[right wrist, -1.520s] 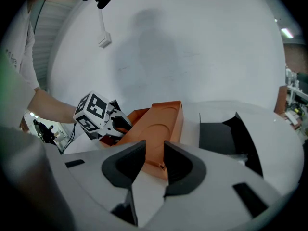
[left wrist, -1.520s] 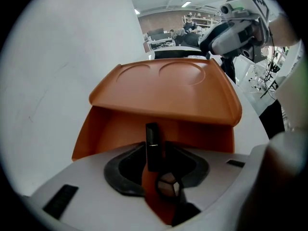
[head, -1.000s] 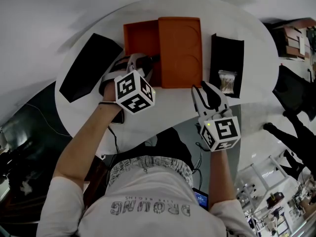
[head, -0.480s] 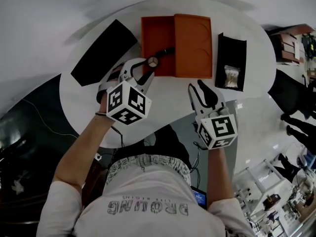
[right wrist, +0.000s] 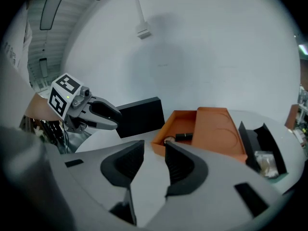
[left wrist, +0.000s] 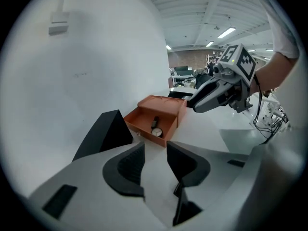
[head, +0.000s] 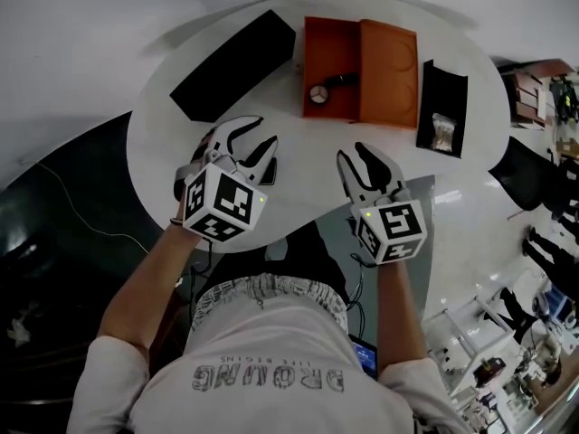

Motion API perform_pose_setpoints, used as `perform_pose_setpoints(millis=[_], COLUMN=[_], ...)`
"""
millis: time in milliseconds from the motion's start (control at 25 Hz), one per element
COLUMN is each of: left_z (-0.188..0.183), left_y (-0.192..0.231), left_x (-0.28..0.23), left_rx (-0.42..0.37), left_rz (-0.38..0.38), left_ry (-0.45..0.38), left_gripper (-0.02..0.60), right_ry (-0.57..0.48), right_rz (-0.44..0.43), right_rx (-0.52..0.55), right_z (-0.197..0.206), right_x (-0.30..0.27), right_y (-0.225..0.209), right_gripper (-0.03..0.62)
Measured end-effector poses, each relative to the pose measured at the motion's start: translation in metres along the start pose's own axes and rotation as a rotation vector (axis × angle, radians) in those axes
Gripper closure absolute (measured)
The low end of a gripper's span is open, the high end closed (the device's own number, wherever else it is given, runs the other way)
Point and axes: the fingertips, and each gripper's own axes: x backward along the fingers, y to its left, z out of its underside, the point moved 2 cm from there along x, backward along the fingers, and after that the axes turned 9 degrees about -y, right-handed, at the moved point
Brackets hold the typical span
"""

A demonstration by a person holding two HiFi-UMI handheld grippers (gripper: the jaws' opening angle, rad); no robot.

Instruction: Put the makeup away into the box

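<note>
Both forearms reach forward from the person's body over the near edge of the table (head: pixel 172 134), each gripper pointing away and slanting down at the tabletop.

- Left gripper (head: pixel 259 139): near left, above bare table. Jaws stand partly apart with nothing between them; only white tabletop shows in the gap.
- Right gripper (head: pixel 355 156): near right, level with the left one and well apart from it. Jaws have just been opening – they stand partly apart, and they hold nothing.

The box (head: pixel 330 43) lies on the far side, beyond both grippers and touched by neither. Its lid (head: pixel 391 70) lies flat along its right side. The makeup (head: pixel 318 94) – a black piece with a round pale end – lies inside the box, its round end toward the near left corner.

A black case (head: pixel 233 66) lies to the left of the box. A black tray (head: pixel 448 80) with a small packet (head: pixel 441 130) in it lies to the right of the lid.
</note>
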Motion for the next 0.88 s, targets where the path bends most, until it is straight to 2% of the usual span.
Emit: perform_pose_setpoints(millis=[360, 640, 880], left_z=[0.044, 0.072, 0.09], left_y=[0.009, 0.012, 0.016], left_x=[0.049, 0.072, 0.084], left_rx=[0.07, 0.121, 0.152], left_rz=[-0.032, -0.055, -0.073], left_ry=[0.005, 0.011, 0.015], left_gripper=[0.426, 0.433, 0.434], right_ry=[0.049, 0.129, 0.185], right_rz=[-0.062, -0.118, -0.195], right_rx=[0.04, 0.066, 0.171], right_z=[0.02, 0.036, 0.049], right_x=[-0.028, -0.046, -0.063], right_y=[0.054, 0.086, 0.111], right_gripper=[0.433, 0.386, 0.341])
